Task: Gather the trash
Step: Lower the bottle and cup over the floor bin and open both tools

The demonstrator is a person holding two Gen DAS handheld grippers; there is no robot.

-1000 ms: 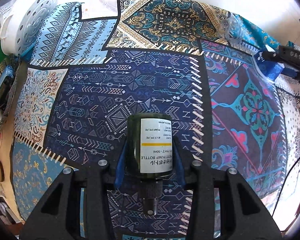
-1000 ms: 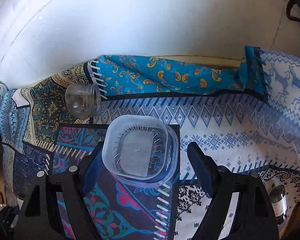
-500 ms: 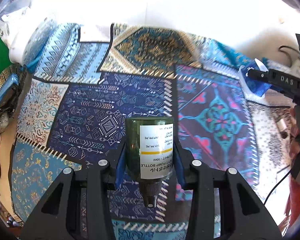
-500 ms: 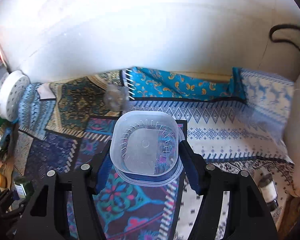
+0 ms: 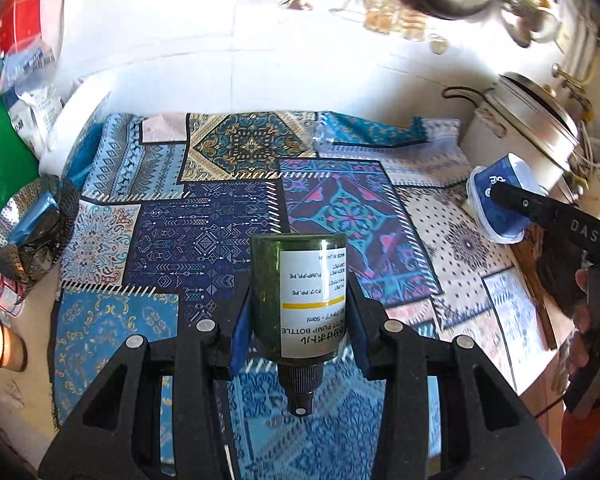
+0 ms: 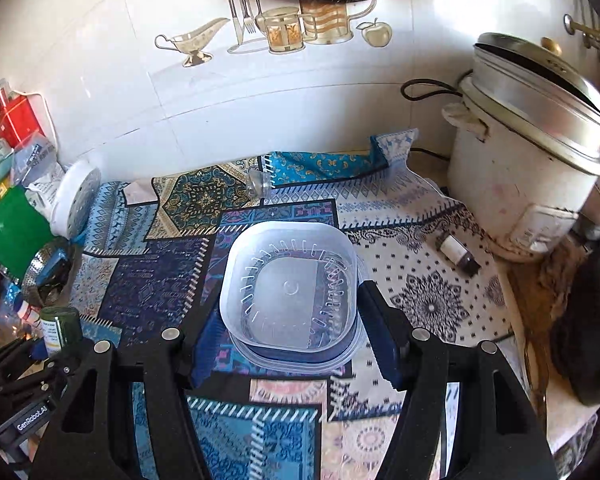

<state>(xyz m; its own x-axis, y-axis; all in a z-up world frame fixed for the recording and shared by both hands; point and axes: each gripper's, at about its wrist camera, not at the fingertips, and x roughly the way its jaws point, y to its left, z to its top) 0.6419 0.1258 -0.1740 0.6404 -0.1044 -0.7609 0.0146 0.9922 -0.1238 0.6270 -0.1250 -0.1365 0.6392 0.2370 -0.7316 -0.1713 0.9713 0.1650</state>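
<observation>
Two grippers each carry one item above the patchwork cloth (image 6: pixel 432 304). Nearest the left camera, the left gripper (image 5: pixel 298 320) is clamped on a dark green pump bottle (image 5: pixel 298 296), held with its black nozzle toward the lens; the blue pads hide the bottle's sides and its label reads upside down. The right gripper (image 6: pixel 296 316) pinches a clear plastic container (image 6: pixel 290 286), open mouth facing the lens, the cloth showing blurred through its base; its lower rim is cut off behind the fingers. In the left view the right gripper shows only partly at the right edge, gripping that tub.

Left of the cloth, a perforated metal strainer (image 5: pixel 32 232) holds dark contents hard to identify. On the right, a small brown vial (image 6: pixel 458 254) lies on the cloth just before the white rice cooker (image 6: pixel 528 172). Farther off, a clear jar (image 6: pixel 262 184) lies on its side near the cloth's far edge, small and blurred. Between these, the cloth's middle lies bare; the tiled wall (image 6: pixel 260 100) closes the far side.
</observation>
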